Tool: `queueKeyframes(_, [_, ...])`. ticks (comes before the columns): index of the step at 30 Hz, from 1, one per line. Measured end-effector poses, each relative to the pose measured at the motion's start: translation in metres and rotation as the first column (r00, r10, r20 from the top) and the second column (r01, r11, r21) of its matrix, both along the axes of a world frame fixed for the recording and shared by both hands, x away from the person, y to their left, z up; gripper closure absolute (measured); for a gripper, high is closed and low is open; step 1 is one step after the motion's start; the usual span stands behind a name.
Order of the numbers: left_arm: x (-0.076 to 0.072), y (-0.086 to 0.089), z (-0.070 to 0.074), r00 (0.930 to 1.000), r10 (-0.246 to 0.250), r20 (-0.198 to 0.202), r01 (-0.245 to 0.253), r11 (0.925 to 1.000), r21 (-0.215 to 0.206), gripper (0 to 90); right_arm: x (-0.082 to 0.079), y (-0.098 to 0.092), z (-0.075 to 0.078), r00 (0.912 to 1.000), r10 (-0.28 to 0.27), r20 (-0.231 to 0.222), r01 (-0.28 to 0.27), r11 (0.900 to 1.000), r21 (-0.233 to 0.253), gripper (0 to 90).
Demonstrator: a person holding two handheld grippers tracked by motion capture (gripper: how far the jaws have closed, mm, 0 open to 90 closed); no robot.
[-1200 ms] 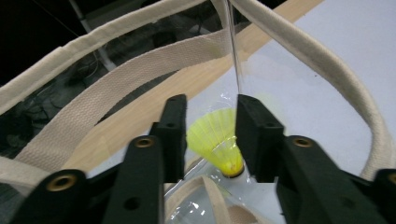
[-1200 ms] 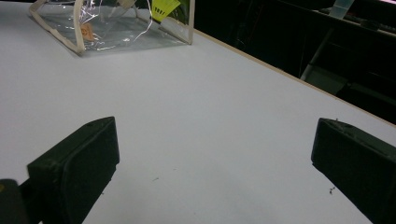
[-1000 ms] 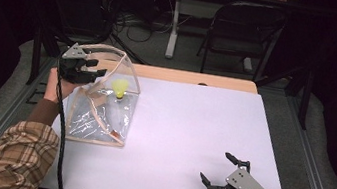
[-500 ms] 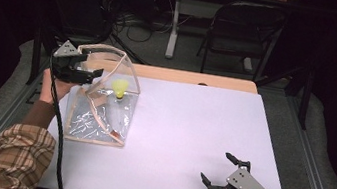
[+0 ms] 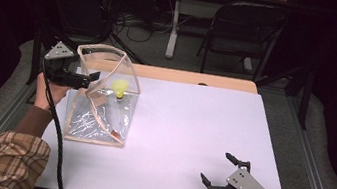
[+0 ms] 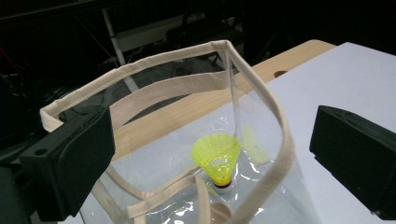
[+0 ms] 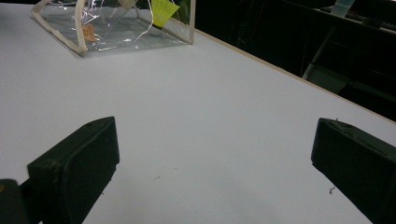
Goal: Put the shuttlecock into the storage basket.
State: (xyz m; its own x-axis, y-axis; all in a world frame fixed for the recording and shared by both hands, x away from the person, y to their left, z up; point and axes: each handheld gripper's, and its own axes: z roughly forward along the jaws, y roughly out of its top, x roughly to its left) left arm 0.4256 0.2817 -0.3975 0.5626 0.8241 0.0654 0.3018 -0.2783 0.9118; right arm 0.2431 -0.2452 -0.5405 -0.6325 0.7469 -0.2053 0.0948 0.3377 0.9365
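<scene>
A clear plastic bag (image 5: 98,114) with beige trim stands open on the left of the white table (image 5: 192,123). A yellow shuttlecock (image 5: 119,87) sits inside it, cork end down. My left gripper (image 5: 89,78) is held just left of the bag's raised rim, pointing right, and is open. In the left gripper view the rim (image 6: 154,70) and the shuttlecock (image 6: 217,154) lie between the wide jaws, touching neither. My right gripper (image 5: 217,167) rests open near the front right edge with nothing in it. Its own view has the bag (image 7: 116,32) far off at the upper left.
A wooden strip (image 5: 184,76) runs along the table's far edge. Behind it stand a dark folding chair (image 5: 247,30) and a desk leg with cables on the floor. A black cable (image 5: 57,133) trails from the left gripper over the plaid sleeve (image 5: 10,162).
The left gripper has drawn back to the left, from over the bag's opening to beside its rim. The right gripper has stayed put.
</scene>
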Motion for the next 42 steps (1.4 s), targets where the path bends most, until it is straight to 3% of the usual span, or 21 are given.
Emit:
queueKeyframes(12, [-0.027, -0.012, -0.003, 0.9992, 0.01, 0.038, -0.009, 0.9995, -0.031, 0.0, -0.001, 0.001, 0.0, 1.0, -0.005, 0.0, 0.005, 1.0, -0.009, 0.4])
queueKeyframes(36, [-0.087, -0.038, -0.029, 0.9918, -0.093, 0.087, 0.095, 0.9953, -0.02, 0.0, -0.001, 0.002, 0.0, 1.0, -0.004, -0.003, 0.004, 1.0, -0.011, 0.5])
queueKeyframes(42, [-0.097, -0.039, -0.037, 0.9905, -0.113, 0.079, 0.115, 0.9931, -0.023, 0.0, -0.001, 0.002, -0.001, 1.0, -0.005, -0.002, 0.005, 1.0, -0.012, 0.5])
